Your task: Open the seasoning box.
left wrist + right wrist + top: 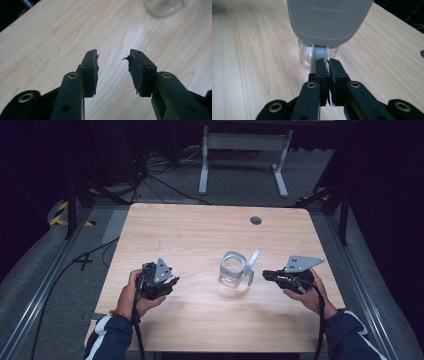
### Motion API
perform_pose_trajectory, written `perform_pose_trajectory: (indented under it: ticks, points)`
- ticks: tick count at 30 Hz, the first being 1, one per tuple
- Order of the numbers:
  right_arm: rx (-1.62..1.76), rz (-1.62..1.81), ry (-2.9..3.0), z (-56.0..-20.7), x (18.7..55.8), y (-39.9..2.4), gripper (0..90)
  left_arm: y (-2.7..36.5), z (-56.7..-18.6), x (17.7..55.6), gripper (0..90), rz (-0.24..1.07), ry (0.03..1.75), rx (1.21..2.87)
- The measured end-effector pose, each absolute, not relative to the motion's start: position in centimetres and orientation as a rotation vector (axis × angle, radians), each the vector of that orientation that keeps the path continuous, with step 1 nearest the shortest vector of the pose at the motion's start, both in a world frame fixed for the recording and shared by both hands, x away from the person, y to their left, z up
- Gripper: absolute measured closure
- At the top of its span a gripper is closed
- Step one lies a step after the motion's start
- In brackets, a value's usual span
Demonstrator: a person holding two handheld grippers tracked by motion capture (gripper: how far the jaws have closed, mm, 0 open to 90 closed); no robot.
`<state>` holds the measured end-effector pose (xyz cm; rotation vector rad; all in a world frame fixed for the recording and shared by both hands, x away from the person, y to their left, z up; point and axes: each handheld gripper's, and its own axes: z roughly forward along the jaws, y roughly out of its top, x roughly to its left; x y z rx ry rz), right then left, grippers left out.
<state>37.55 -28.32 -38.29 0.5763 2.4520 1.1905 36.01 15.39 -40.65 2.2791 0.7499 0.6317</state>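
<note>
While dark floor, cables and a white stand (245, 155) surround the wooden table (200, 235) in the high view, we see the glass jar (232, 269) near centre, its grey lid (252, 262) tipped toward three o'clock. Our left gripper (113, 58) gapes over bare wood, the jar at one o'clock. Our right gripper (328, 65) sits nearly closed at the lid's hinge tab (320, 53); whether it pinches, we cannot tell.
</note>
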Motion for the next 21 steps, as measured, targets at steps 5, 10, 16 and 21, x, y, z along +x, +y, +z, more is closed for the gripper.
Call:
perform_pose_trajectory:
  ticks: [5, 10, 16, 21]
  points:
    - [0.591, 1.161, 2.464, -38.6, 37.1, -29.0, 85.2, 17.2, -41.9, 35.3, 58.7, 0.623, 0.803, 2.294]
    - [0.591, 1.116, 2.465, -38.9, 36.7, -29.5, 83.8, 18.4, -42.9, 34.9, 57.6, 0.615, 0.840, 2.310]
    - [0.606, 1.076, 2.471, -39.4, 36.0, -30.7, 81.6, 19.1, -43.8, 34.5, 56.1, 0.587, 0.862, 2.325]
    - [0.627, 1.042, 2.481, -40.0, 35.4, -32.2, 80.2, 19.2, -44.3, 34.3, 54.7, 0.573, 0.865, 2.331]
